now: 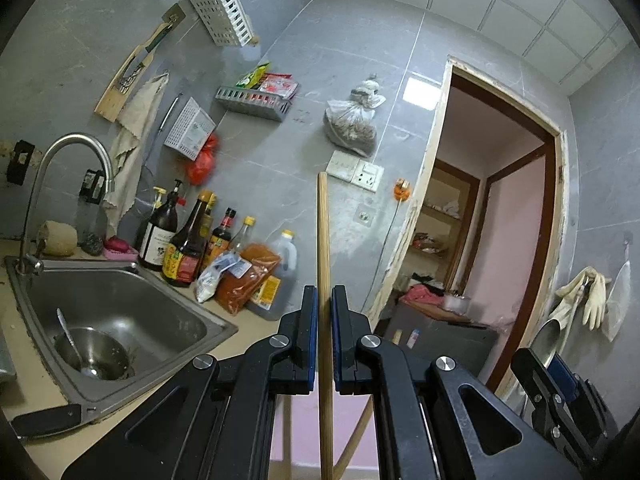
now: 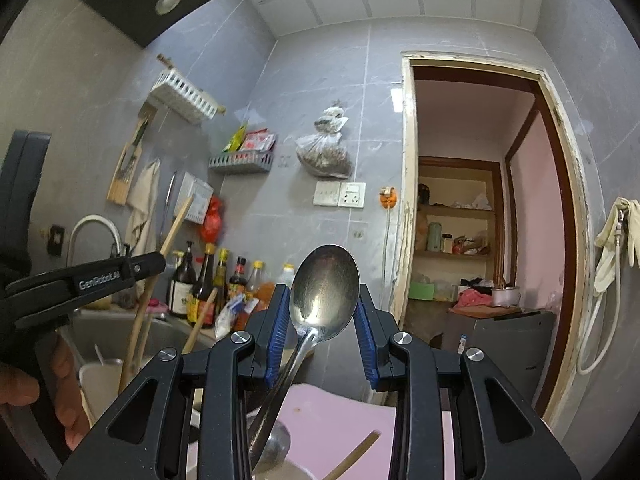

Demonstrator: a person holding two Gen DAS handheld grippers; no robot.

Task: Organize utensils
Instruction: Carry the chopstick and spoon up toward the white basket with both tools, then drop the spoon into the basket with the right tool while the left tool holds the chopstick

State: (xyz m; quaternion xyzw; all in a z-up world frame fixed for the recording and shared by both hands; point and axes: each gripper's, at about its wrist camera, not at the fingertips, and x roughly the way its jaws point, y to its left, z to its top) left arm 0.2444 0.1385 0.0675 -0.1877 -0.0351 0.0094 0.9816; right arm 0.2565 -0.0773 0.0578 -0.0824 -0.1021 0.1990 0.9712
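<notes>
The left gripper (image 1: 324, 300) is pinching a wooden chopstick (image 1: 323, 236) between its black fingers, which are pressed almost together on the thin stick; the chopstick is standing upright through the jaws, its top end rising in front of the grey tiled wall and its lower part running down past the bottom of the left wrist view. In the right wrist view the same left gripper (image 2: 158, 262) is showing at the far left, with a person's hand (image 2: 60, 380) wrapped around its handle. The right gripper (image 2: 323, 304) is gripping a metal spoon (image 2: 324, 284): its blue-padded fingers are standing partly apart with the bowl of the spoon caught between them, bowl up and facing the camera, while the handle is slanting down and to the left below the jaws. That spoon's bowl is also peeking in at the right edge of the left wrist view (image 1: 547, 338), so the two grippers are being held side by side. To the left, a steel sink (image 1: 120, 312) is holding a small steel bowl (image 1: 94, 354) with another spoon (image 1: 70, 338) lying in it. Behind the sink, a row of sauce bottles (image 1: 184, 240) is standing against the wall beside a curved tap (image 1: 72, 168). Farther right, an open doorway (image 1: 492, 208) is showing shelves in the next room.
</notes>
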